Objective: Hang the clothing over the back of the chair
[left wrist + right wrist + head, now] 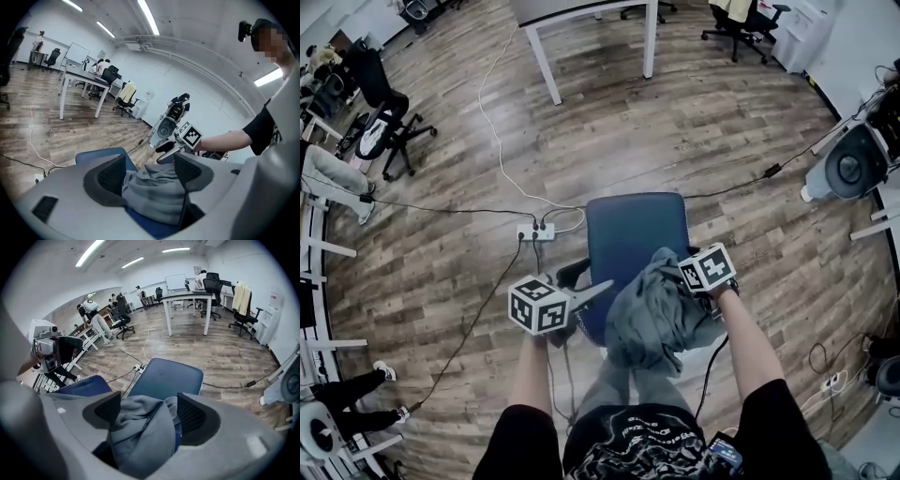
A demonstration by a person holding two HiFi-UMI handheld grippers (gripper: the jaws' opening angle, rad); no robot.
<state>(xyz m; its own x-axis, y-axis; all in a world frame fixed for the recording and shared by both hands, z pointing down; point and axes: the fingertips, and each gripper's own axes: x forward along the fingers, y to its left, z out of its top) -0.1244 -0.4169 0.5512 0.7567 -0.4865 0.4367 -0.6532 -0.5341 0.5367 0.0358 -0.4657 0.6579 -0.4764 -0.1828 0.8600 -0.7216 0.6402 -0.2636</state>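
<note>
At the far left a black office chair point(384, 122) is standing on the wood plank floor point(722, 141). A white cable point(499, 131) is trailing across the boards down to a power strip point(536, 232) lying just beside the blue chair point(633, 234). Behind that, the legs of a white table point(600, 33) are showing at the top of the head view.

The left gripper point(596, 292) is hovering at the left side of the blue chair's back point(591, 326). Its jaws are standing wide apart and pointing at the grey clothing point(652, 314). The head view puts its tips just beside the cloth.

The clothing is sitting bunched in a heap on the back edge of the blue chair, nearest the person, with the seat lying bare beyond it.

The right gripper point(147, 411) is reaching into the right side of the heap. Its jaws are also spread, with a thick fold of the clothing bulging up between them. A sliver of blue is showing between the cloth and one pad, so the jaws are not pressing the cloth tight.

Farther right a black cable point(787, 161) is running over the floor toward a round grey machine point(853, 164) by the wall, and more office chairs are standing at the top right.
</note>
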